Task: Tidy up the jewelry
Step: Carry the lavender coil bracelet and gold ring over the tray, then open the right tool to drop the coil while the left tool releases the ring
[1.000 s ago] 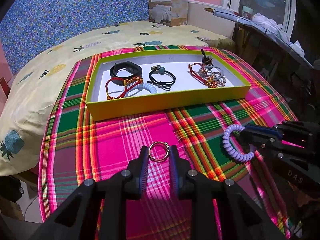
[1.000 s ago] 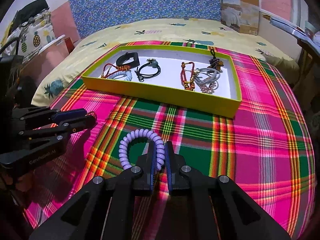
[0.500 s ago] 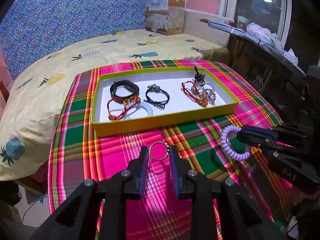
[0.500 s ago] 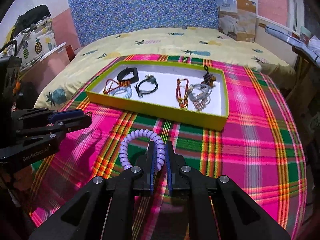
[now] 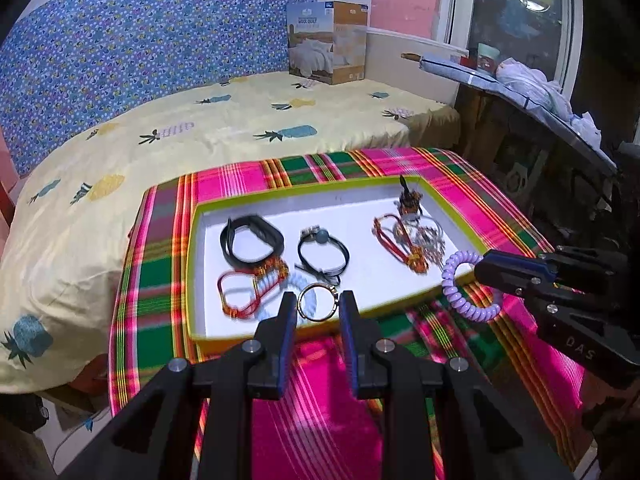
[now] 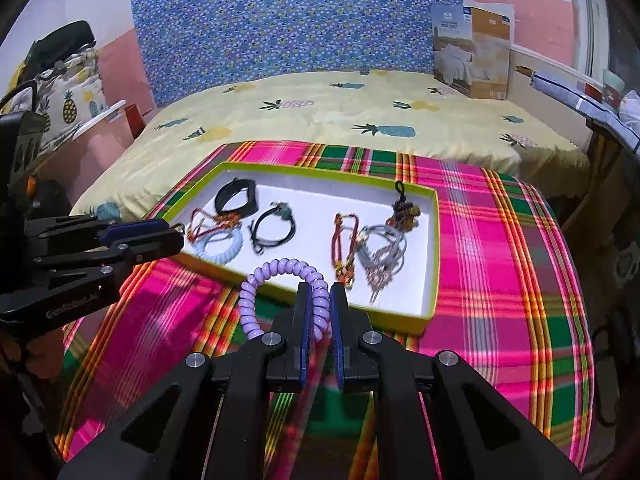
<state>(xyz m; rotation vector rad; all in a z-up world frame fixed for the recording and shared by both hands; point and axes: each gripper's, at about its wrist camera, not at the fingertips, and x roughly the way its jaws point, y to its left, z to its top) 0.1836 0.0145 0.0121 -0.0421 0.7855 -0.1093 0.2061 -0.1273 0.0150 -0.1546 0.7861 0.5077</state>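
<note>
A gold ring (image 5: 317, 302) is pinched between the left tongs (image 5: 317, 307), held above the near edge of the yellow-green tray (image 5: 404, 307). A lilac coil bracelet (image 6: 280, 280) is clamped in the nearly closed right tongs (image 6: 319, 300), above the tray's front wall, over the plaid cloth (image 6: 500, 280) on the bed (image 6: 320, 120).

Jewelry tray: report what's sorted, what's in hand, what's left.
Done: several pieces already lie in the yellow tray, among them a black band, a pale blue coil and a red cord bracelet.
In hand: the left gripper holds a gold ring; the right gripper is shut on a purple coil bracelet.
Left: setting both in the tray. No other loose pieces show on the plaid cloth.
</note>
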